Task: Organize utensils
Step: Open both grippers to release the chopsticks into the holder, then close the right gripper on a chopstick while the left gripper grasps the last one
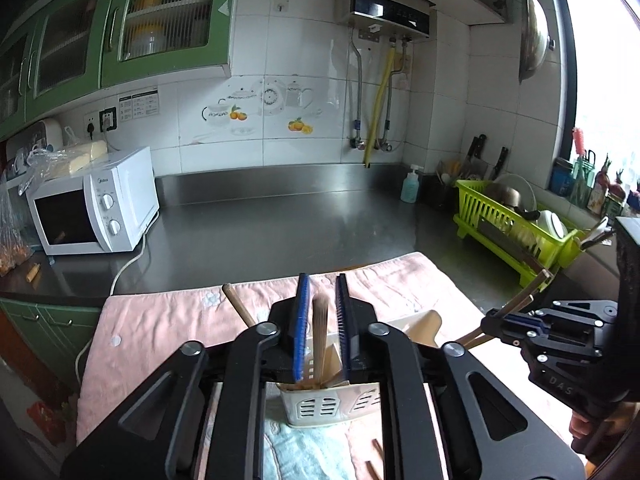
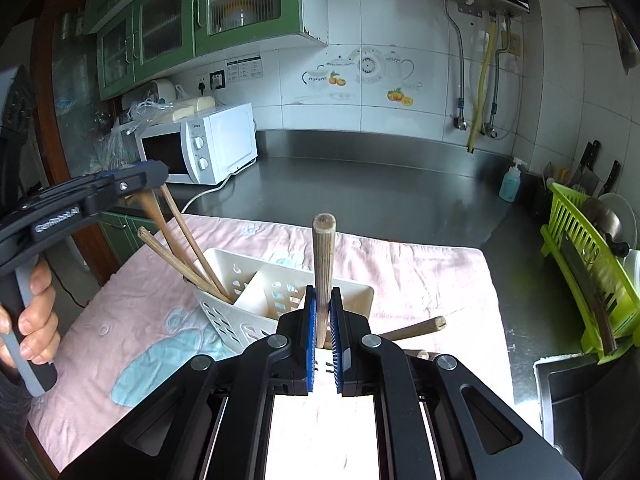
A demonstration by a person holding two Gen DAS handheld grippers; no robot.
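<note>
Right tool (image 2: 323, 322) is clamped on 1 wooden chopstick (image 2: 324, 264), held upright, pads pinching its lower part, just in front of the white utensil caddy (image 2: 256, 312). Left tool (image 1: 323, 320) hovers over the caddy with its jaws parted around a wooden stick (image 1: 320, 332) that stands in it; pads look clear of the stick, so open, gripping nothing.

Caddy sits on a pink towel (image 2: 420, 280) on the steel table (image 2: 380, 196). 3 more chopsticks (image 2: 180, 248) lean in its left compartment. 2 loose ones (image 2: 416, 330) lie on the towel just right of the right tool.

Handling, judged: the chopstick is light, stiff and round, so it can roll or pivot between flat pads. A grip nearer mid-length would likely steady it. The plastic caddy looks light and may tip or slide on the soft towel if a stick jams against its wall.
</note>
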